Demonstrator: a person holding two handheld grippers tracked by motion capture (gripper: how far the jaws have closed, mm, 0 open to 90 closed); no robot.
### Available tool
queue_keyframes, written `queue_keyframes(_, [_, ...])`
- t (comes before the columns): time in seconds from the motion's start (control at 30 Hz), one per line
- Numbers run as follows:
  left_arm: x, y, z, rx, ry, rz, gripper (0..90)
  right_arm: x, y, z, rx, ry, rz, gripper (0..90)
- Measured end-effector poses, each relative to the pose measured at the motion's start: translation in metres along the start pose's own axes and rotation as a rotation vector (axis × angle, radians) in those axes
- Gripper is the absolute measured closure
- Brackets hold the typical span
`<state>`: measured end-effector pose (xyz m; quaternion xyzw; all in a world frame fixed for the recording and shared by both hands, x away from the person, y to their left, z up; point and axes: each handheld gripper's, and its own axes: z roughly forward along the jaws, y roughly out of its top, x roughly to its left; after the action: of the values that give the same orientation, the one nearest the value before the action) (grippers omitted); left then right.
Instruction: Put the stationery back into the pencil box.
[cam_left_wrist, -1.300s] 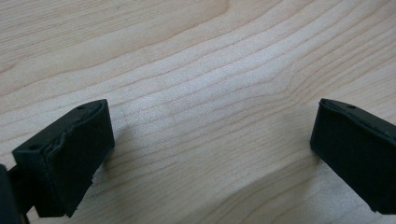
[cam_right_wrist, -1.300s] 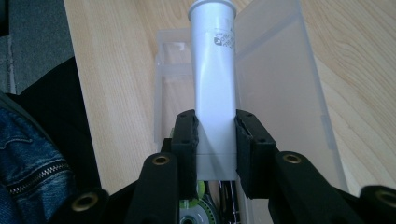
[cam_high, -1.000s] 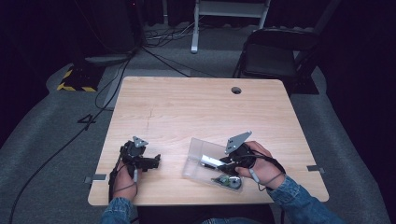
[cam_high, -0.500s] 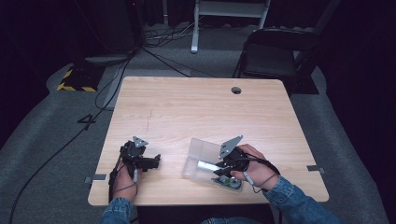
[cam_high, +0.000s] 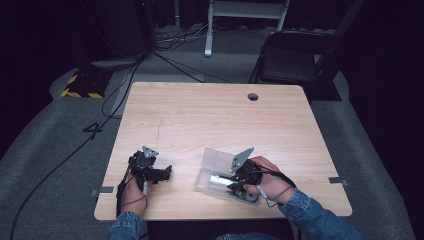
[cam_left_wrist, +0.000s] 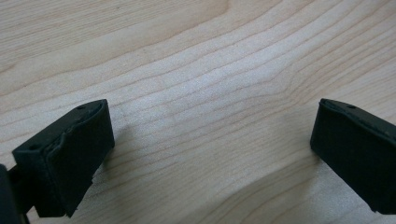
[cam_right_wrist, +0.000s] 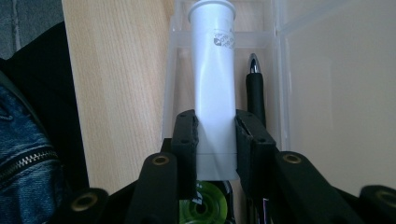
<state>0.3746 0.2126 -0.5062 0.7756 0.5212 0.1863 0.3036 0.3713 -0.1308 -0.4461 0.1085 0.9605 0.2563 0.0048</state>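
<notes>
Gripping the white plastic tube (cam_right_wrist: 214, 84) over the clear plastic box (cam_right_wrist: 299, 70), the right gripper (cam_right_wrist: 215, 140) should descend squarely, avoiding the black pen (cam_right_wrist: 255, 95); left gripper (cam_left_wrist: 210, 154) rests released.

Lab/studio: dark room, floor cables (cam_high: 125, 85).

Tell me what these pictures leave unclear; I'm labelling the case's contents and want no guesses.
- White tube: printed mark too blurred to read, right gripper view.
- Black pen: lower part hidden behind the right tongs.
- Green round thing: cut off by the bottom edge, unidentifiable.
- Clear case: contents too small in the high view.
</notes>
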Motion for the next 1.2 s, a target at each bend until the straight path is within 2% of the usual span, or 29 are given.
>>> queue_keyframes(0.5, [0.000,0.000,0.000,0.001,0.000,0.000,0.0,-0.004,-0.002,0.008,0.017,0.011,0.011,71.5])
queue_keyframes(1.0, [0.000,0.000,0.000,0.001,0.000,-0.001,0.0,-0.008,-0.005,0.013,0.002,0.010,0.051,71.3])
queue_keyframes(1.2, [0.000,0.000,0.000,0.000,0.000,0.002,0.0,-0.010,-0.007,0.014,-0.011,-0.009,0.047,69.9])
